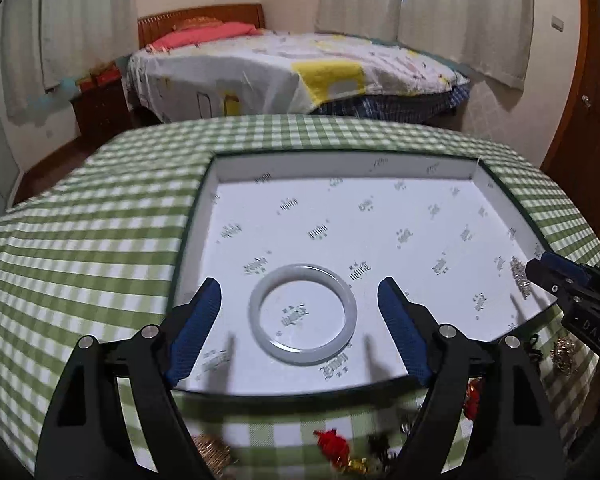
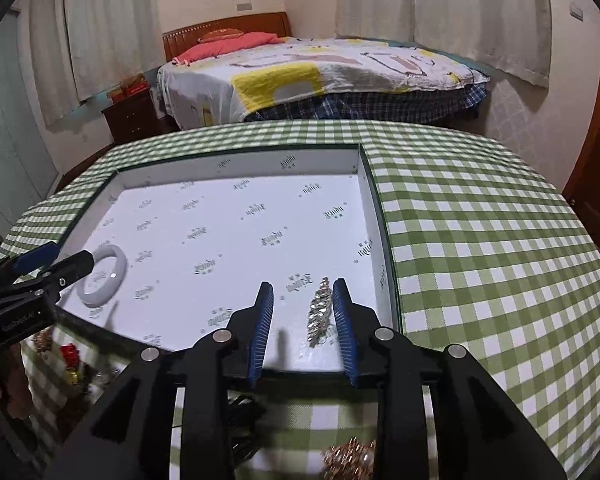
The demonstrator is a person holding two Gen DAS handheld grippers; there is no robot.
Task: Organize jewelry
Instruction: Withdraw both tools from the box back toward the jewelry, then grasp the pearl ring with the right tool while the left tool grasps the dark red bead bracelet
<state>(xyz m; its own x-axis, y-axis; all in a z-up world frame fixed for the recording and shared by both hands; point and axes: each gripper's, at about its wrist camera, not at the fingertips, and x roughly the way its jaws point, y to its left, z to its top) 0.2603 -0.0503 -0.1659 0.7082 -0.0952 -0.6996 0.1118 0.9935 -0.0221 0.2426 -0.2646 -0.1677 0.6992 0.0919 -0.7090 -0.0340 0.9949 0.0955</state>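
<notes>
**Bangle and sparkly piece both sitting in the box lid, both grippers spread open**

So on the table with the green checked tablecloth [image 1: 100,216] there's a shallow white box tray [image 1: 204,196] with little printed logos all over the lining. The left gripper [image 1: 300,300] hangs over the near edge of it with its blue-padded fingers [image 1: 198,320] spread wide apart, holding nothing. Right between them, lying flat on the tray floor, is a pale whitish bangle [image 1: 303,314]. It isn't touching either finger, just sits in the gap

Over on the right side of the tray, the right gripper [image 2: 303,308] has its fingers [image 2: 342,320] parted too, not as wide. A long rhinestone piece [image 2: 319,312] (brooch or hair clip, can't really tell) lies on the tray floor between them, close up against the right-hand finger. Whether it actually touches the pad I can't say. It's near the tray's right wall [image 2: 380,240], toward the near corner

From the right wrist camera you also see the bangle [image 2: 104,276] at the near-left part of the tray with the left gripper [image 2: 56,260] over it

The rest of the jewelry is outside the tray on the cloth at the near edge: a red bit [image 1: 332,444], a gold beaded cluster [image 2: 350,458], another goldish one [image 1: 562,354] on the right, and some dark tangled stuff that's too blurry to make out

Bed [image 1: 300,68] and curtains [image 1: 460,12] in the background
</notes>
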